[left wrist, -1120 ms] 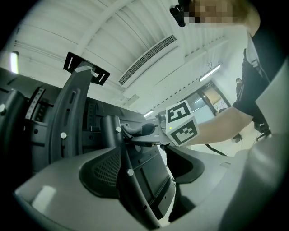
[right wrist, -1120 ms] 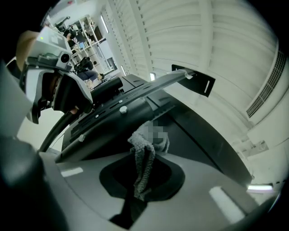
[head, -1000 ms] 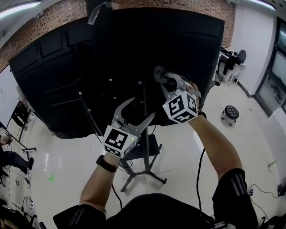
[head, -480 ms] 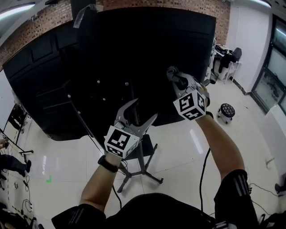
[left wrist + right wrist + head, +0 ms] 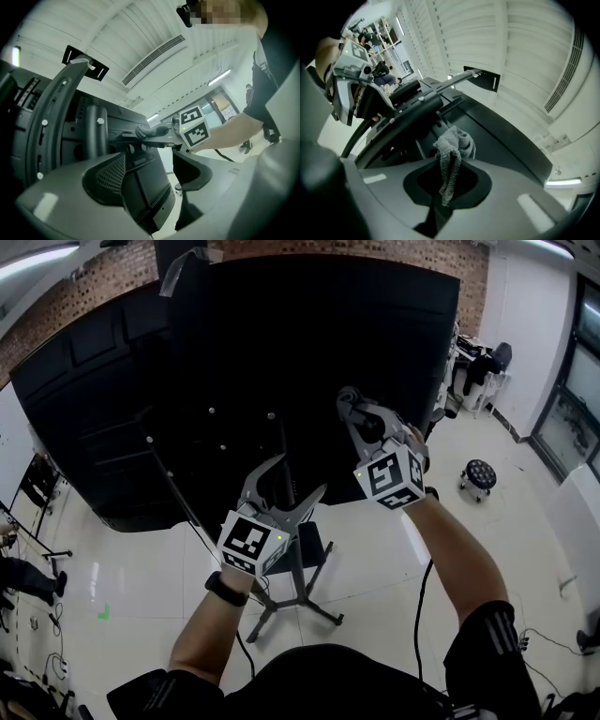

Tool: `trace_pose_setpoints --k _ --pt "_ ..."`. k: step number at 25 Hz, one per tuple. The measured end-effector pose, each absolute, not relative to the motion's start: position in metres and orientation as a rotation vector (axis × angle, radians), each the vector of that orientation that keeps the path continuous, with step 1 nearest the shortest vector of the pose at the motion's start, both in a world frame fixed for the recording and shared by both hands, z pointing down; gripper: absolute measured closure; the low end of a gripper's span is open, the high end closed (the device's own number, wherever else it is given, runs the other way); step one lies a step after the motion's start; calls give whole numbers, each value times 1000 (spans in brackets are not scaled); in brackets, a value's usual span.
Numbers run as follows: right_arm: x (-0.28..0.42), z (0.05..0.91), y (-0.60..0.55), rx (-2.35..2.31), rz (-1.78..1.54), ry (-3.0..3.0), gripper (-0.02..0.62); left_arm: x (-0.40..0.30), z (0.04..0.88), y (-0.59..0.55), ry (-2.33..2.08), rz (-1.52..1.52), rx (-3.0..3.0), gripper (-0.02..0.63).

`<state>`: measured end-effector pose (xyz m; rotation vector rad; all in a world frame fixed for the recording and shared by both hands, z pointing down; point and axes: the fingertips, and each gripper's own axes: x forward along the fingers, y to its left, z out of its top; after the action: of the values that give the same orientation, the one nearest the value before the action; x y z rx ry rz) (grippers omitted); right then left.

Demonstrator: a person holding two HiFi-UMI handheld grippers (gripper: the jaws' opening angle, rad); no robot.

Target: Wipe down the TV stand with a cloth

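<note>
- The only print we can make out is the black-and-white square markers on the gripper cubes. They are patterns, not letters, and we can read no brand or label on the TV (image 5: 328, 334) or its stand.
- We count two grippers, one in each of the person's hands.
- The right gripper (image 5: 354, 413) is clenched on one grey knitted cloth (image 5: 453, 150). The cloth is bunched above the jaws, and a strip of it hangs down between them.
- The left gripper (image 5: 297, 472) is released. Its jaws stand wide apart with nothing between them.
- It sits nearer to us and to the left of the right gripper, just in front of the stand's pole.
- There is one TV stand (image 5: 303, 582), a black pole on splayed legs with a small shelf low on it. It carries the one large black TV, whose back faces us.
- The cloth is held high at the back of the TV, to the right of the pole and by the dark mount bars. We cannot tell whether it touches them.
- Several pale bolt heads dot the back panel.
- One dark band (image 5: 225, 585) sits on the person's left wrist.
- One round stool (image 5: 480, 474) stands on the white floor at the far right, well apart from the stand.
- One small green mark (image 5: 103, 614) shows on the floor at the near left.
</note>
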<state>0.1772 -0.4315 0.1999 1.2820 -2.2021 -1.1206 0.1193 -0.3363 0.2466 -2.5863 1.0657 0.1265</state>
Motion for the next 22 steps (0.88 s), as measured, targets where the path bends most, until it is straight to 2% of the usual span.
trace_pose_setpoints --k 10,17,22 --pt "84 233 -422 1077 -1089 -2349 574 92 261 -327 1156 103 -2567 267" --pt "79 239 -429 1062 -1102 -2339 574 81 277 -334 1204 82 -2585 266" --pt "105 242 -435 1100 -1085 -2318 574 100 280 -336 1163 81 -2608 267"
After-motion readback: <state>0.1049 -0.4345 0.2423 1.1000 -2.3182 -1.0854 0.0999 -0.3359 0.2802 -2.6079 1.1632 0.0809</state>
